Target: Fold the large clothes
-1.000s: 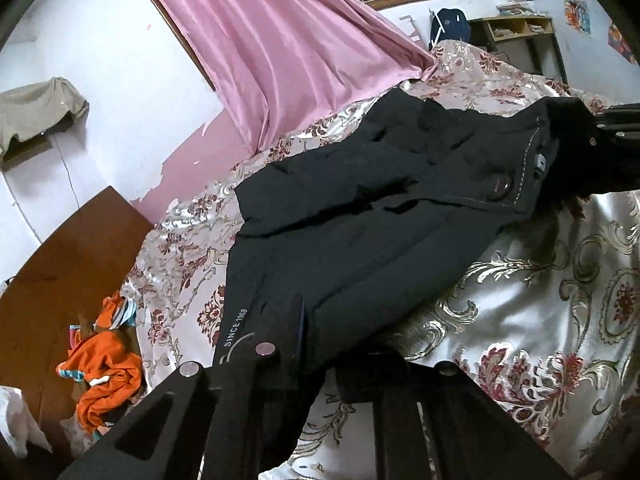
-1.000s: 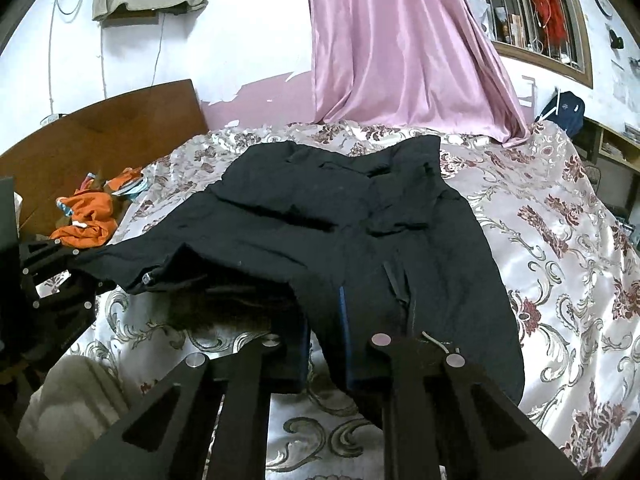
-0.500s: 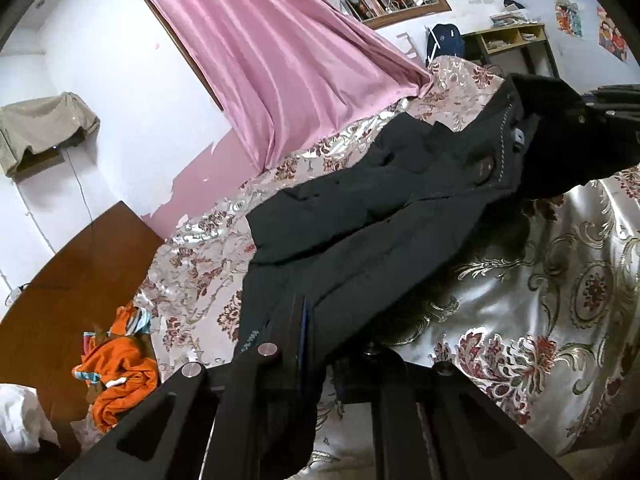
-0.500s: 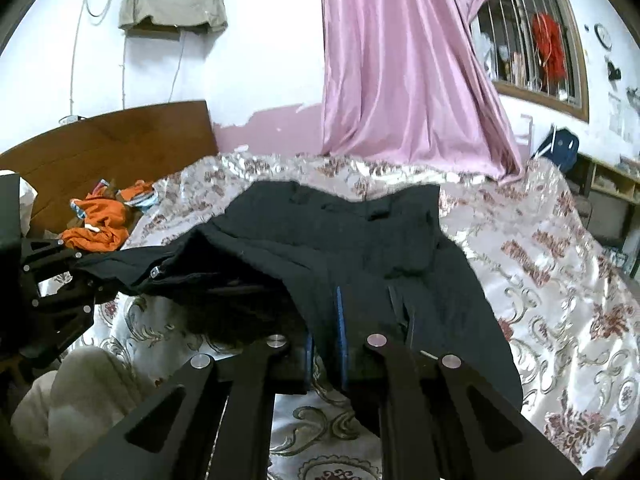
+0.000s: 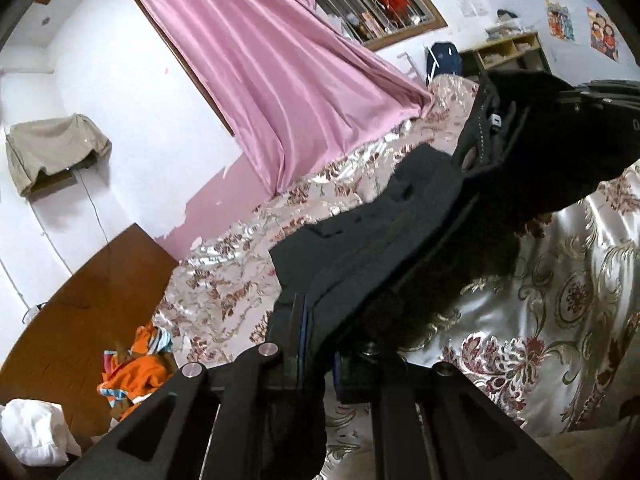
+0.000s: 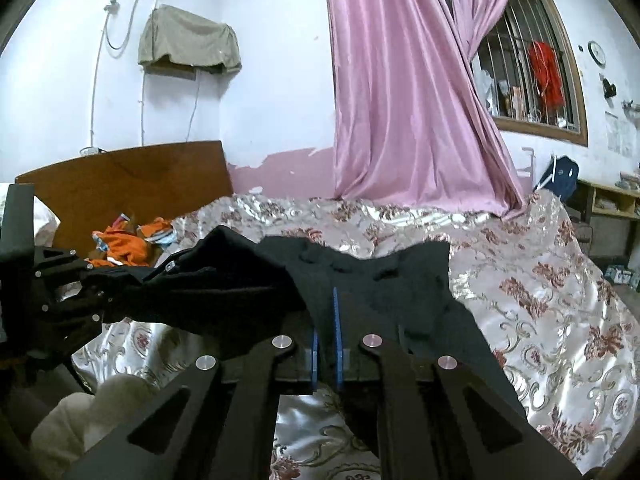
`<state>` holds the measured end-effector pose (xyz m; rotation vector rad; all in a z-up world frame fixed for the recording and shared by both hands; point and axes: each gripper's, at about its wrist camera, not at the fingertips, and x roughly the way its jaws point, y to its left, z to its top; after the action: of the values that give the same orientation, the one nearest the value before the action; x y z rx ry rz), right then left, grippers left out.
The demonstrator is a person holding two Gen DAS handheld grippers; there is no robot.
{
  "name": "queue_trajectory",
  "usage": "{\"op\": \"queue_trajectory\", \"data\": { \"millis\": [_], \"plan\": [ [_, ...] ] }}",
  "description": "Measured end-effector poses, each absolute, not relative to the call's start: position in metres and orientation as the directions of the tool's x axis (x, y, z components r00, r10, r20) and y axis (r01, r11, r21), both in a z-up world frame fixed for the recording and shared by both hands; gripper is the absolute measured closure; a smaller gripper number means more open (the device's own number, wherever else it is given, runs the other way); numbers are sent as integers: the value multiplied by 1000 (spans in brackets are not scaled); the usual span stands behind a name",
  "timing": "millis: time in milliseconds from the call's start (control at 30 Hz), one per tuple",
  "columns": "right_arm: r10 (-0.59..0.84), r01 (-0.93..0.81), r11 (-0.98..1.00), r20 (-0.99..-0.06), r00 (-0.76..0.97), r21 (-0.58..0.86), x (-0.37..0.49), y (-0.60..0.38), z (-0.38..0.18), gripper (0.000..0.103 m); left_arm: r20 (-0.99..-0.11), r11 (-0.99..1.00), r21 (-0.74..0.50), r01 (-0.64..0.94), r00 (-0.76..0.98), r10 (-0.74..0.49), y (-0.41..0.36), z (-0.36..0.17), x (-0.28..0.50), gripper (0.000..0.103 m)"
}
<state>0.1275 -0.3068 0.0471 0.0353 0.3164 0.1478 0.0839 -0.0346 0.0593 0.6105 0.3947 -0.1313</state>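
One black coat [image 6: 384, 292] lies partly on the patterned bedspread [image 6: 552, 304], its near edge raised clear of the bed between two grippers. The left gripper [image 5: 316, 340] has its jaws closed tight on a fold of the coat's edge, the cloth passing between the blue-edged pads and hanging below them. The right gripper [image 6: 326, 344] is likewise closed on the coat, with black fabric pinched between its two blue pads; in the left wrist view this gripper appears at the upper right, wrapped in dark cloth, so its fingertips there are hidden. The coat's far portion rests flat toward the pink curtain [image 6: 408, 92]. Which part of the coat each gripper holds is hard to make out; it may be the hem. The lower fabric is cut off by the gripper bodies. One orange garment [image 6: 124, 244] lies by the wooden headboard [image 6: 120, 180].
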Motion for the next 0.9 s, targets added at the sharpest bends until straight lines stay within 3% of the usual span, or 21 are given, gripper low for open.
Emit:
{"op": "queue_trajectory", "data": {
  "millis": [367, 900],
  "plan": [
    [143, -142, 990, -224, 964, 20, 95, -299, 75, 99, -328, 829, 520, 205, 944, -27, -30, 80, 65, 94],
    [132, -126, 991, -249, 959, 41, 107, -302, 67, 99, -348, 844, 501, 192, 937, -7, -38, 78, 90, 94]
  ]
}}
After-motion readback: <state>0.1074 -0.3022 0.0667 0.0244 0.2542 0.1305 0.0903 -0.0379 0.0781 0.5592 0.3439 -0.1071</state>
